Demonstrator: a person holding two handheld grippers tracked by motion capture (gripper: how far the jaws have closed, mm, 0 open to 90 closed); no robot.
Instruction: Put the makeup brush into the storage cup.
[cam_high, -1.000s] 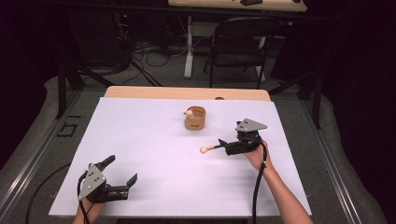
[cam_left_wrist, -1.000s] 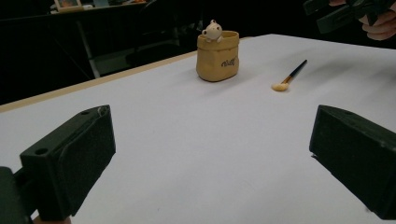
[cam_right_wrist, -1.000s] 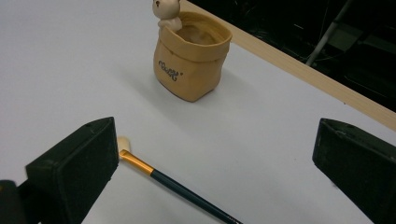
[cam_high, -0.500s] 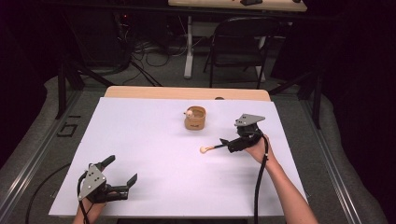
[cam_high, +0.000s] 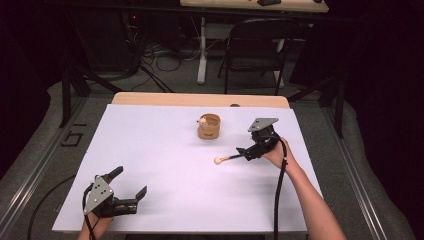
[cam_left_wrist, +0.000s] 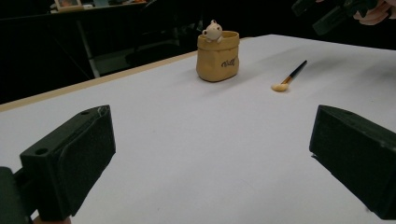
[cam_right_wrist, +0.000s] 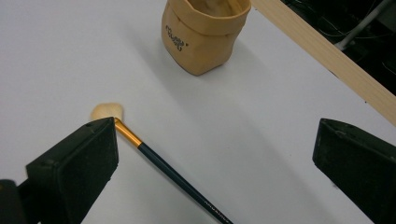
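One brush (cam_right_wrist: 159, 163) lies between the wide-open right claw (cam_right_wrist: 215, 172) jaws.

White table (cam_high: 165, 165): tan pot (cam_high: 209, 127), brush (cam_high: 226, 159) flat beside; pot figurine unclear.

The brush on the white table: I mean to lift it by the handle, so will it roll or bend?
The brush has a thin round handle, so a nudge could roll it, though the wider tuft may check that. It looks straight and stiff; only the soft tuft should flex. Probably very light, and its glossy handle may slip in the right tongs.
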